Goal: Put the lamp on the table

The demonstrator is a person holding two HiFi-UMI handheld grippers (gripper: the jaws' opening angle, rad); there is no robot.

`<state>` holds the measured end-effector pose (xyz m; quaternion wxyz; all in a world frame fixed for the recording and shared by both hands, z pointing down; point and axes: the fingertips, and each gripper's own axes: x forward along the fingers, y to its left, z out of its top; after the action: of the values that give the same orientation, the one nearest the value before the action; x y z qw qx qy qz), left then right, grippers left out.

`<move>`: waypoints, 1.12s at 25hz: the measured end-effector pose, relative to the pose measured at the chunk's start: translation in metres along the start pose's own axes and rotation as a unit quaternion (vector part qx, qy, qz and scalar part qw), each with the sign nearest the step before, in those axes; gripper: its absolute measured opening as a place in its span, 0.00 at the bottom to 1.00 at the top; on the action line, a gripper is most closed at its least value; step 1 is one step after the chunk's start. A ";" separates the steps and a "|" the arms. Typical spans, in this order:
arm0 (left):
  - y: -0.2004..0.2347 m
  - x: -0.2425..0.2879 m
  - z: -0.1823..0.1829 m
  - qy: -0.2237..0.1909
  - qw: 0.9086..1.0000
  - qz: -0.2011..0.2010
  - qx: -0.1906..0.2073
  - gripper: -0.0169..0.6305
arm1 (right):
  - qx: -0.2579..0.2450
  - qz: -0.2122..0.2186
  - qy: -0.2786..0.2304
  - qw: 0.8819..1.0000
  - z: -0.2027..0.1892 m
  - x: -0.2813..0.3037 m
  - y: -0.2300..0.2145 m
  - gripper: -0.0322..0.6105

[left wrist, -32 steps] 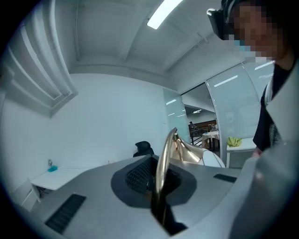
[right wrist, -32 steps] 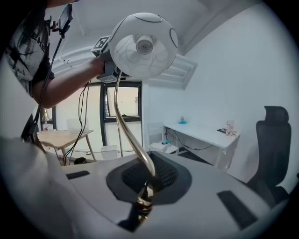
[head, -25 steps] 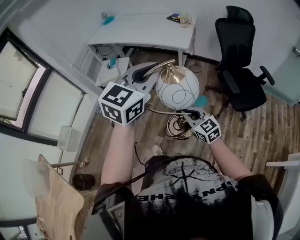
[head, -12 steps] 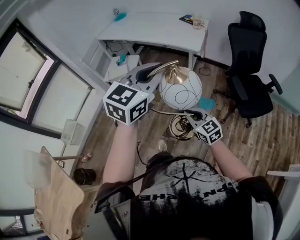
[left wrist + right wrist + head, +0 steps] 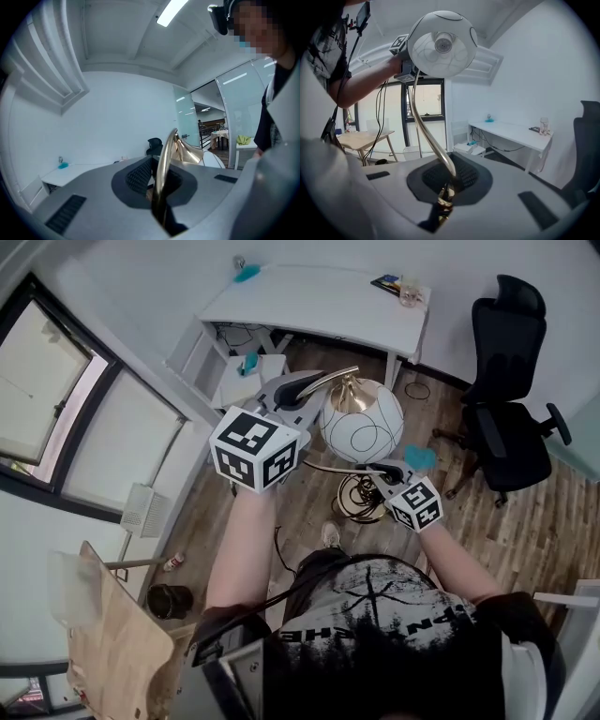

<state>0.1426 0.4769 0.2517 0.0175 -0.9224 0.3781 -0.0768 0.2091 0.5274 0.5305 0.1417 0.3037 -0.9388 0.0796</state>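
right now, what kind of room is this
Most likely an office. There is a white desk against the wall with a black swivel chair beside it. The left gripper view shows glass partitions opening onto a further space with tables.

wood floor point(image 5: 561, 521) | black office chair point(image 5: 511, 423) (at right) | windows point(image 5: 103, 442) left | white walls point(image 5: 131, 292)

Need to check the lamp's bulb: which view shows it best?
The right gripper view: it looks up into the open shade, with the bulb in plain sight. The head view sees only the shade's top and brass cap; the bulb is hidden. The left gripper view shows just the brass stem and a sliver of shade.
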 end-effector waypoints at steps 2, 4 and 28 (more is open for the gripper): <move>0.018 0.005 -0.002 0.001 1.000 -0.005 0.000 0.05 | 0.003 -0.002 0.001 1.000 0.005 0.017 -0.007 0.08; 0.037 0.010 -0.002 0.000 1.000 -0.011 0.004 0.05 | 0.006 -0.004 0.000 1.000 0.012 0.036 -0.013 0.08; 0.204 0.041 -0.018 -0.014 0.998 -0.055 0.022 0.05 | 0.011 -0.047 -0.007 0.999 0.061 0.195 -0.068 0.08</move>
<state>0.0272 0.3026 0.2560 0.0388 -0.9422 0.3246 -0.0733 0.0850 0.3513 0.5384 0.1349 0.3498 -0.9235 0.0811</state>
